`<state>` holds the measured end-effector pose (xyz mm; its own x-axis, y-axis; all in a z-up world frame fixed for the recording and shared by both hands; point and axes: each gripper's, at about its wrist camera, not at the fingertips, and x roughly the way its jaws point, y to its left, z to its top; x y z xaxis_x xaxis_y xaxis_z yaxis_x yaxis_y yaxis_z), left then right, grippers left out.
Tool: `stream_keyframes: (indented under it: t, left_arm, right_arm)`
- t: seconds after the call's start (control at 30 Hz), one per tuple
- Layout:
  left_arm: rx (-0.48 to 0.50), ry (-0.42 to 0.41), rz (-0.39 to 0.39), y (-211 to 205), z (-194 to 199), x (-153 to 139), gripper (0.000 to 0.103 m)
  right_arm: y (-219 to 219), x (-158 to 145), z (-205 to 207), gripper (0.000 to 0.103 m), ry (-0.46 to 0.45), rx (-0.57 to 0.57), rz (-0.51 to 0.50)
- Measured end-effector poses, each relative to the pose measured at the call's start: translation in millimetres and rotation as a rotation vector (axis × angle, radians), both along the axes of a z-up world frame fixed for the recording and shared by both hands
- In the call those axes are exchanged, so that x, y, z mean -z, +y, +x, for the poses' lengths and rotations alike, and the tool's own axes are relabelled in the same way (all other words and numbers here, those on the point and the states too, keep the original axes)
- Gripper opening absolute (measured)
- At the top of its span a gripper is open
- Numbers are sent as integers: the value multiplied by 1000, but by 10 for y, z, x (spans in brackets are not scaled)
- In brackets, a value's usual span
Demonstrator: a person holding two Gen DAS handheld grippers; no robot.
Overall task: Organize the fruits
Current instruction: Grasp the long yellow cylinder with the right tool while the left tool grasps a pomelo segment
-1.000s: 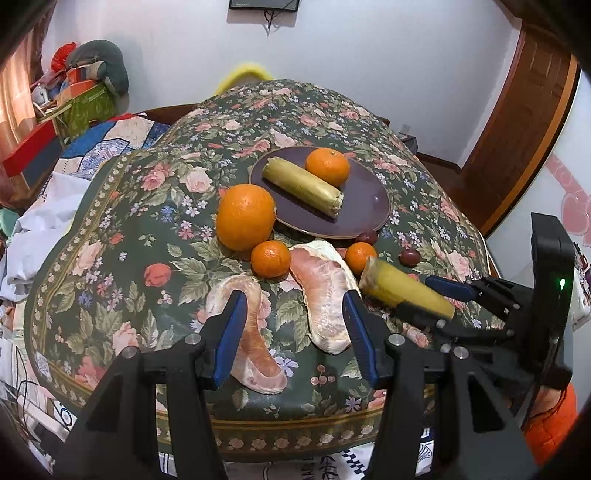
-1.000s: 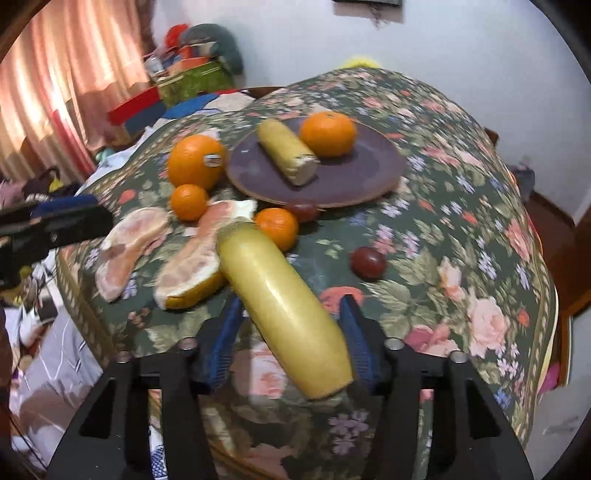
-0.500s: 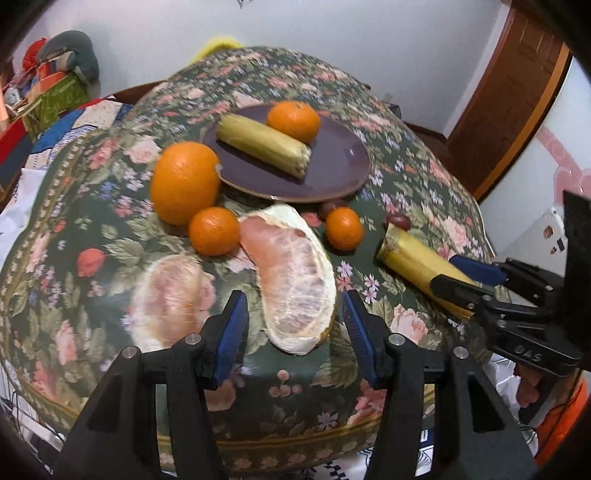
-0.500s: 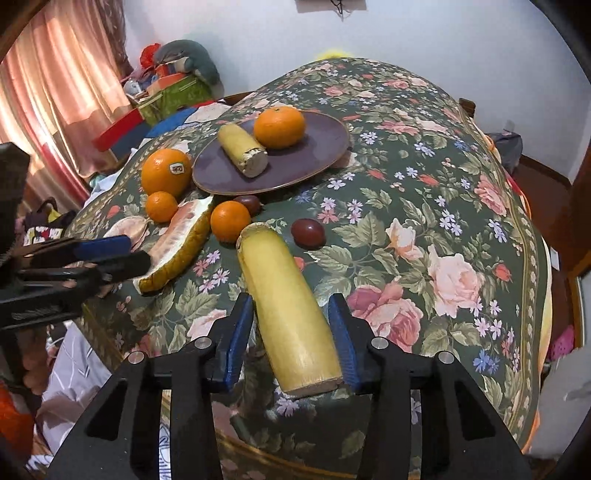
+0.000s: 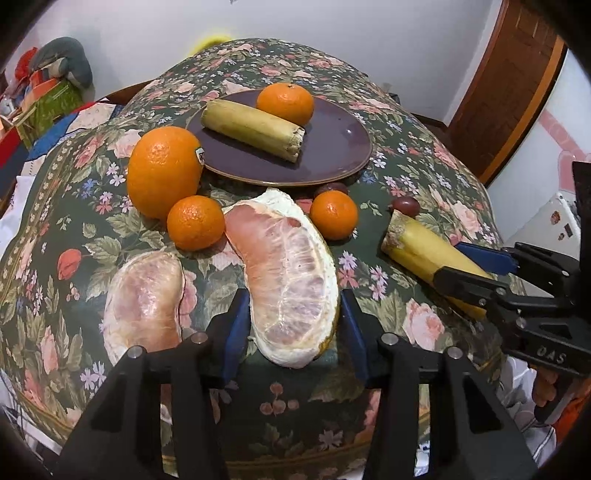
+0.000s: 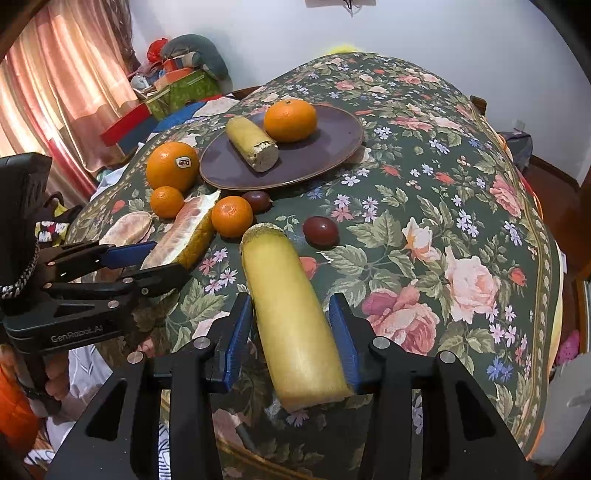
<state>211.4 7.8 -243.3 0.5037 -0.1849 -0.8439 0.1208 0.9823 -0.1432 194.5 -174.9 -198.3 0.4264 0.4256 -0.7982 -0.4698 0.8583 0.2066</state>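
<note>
left claw [image 5: 291, 328]: spread, straddling large pink peeled pomelo wedge [image 5: 286, 273] on floral-cloth bench [image 6: 443, 206] | right claw [image 6: 291, 332]: parted around yellow cut sugarcane-like stalk [image 6: 291, 314], pad contact unclear | dark purple plate [image 6: 332, 147] ahead

Desk [image 6: 461, 155]: covered by a dark green floral cloth. Wall [image 5: 332, 33]: plain white, at 12 o'clock. Wooden door [image 5: 517, 85]: brown, at 2 o'clock in the left wrist view. Curtain [image 6: 62, 74]: pink-orange, at 10 o'clock in the right wrist view. Green box [image 6: 184, 86]: beside the curtain, among stacked colourful items; a grey bundle [image 6: 199, 50] rests above it.
</note>
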Motion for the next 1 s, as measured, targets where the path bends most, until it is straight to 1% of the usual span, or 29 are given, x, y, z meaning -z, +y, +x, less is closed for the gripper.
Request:
stream_keyframes:
  t: [0.13,0.23,0.3,0.4,0.57,0.63,0.7,0.9,1.0]
  left_arm:
    - [21,5,-9,46,-142,-21,47]
    - [37,15,-9,73,-232,-46,47]
    - [45,23,-16,89,-244,-54,47]
    - [46,41,-34,102,-178,-47,48]
    - [46,41,-30,60,-65,-26,50]
    - [44,40,-32,51,-8,-17,54]
    - [44,38,-36,45,39,-8,55]
    - [43,17,-5,-16,151,27,55]
    - [38,3,4,-32,170,37,55]
  right_arm:
    - [-15,25,-29,39,16,5,1]
    - [-3,70,-86,38,50,-13,-4]
    - [25,72,-95,38,47,-21,-15]
    - [42,64,-45,40,53,-25,-2]
    - [95,24,88,40,44,-33,18]
    - [121,31,122,40,41,-38,20]
    - [137,49,154,40,42,-42,26]
    - [131,81,170,38,45,-42,46]
    - [105,72,178,34,44,-37,56]
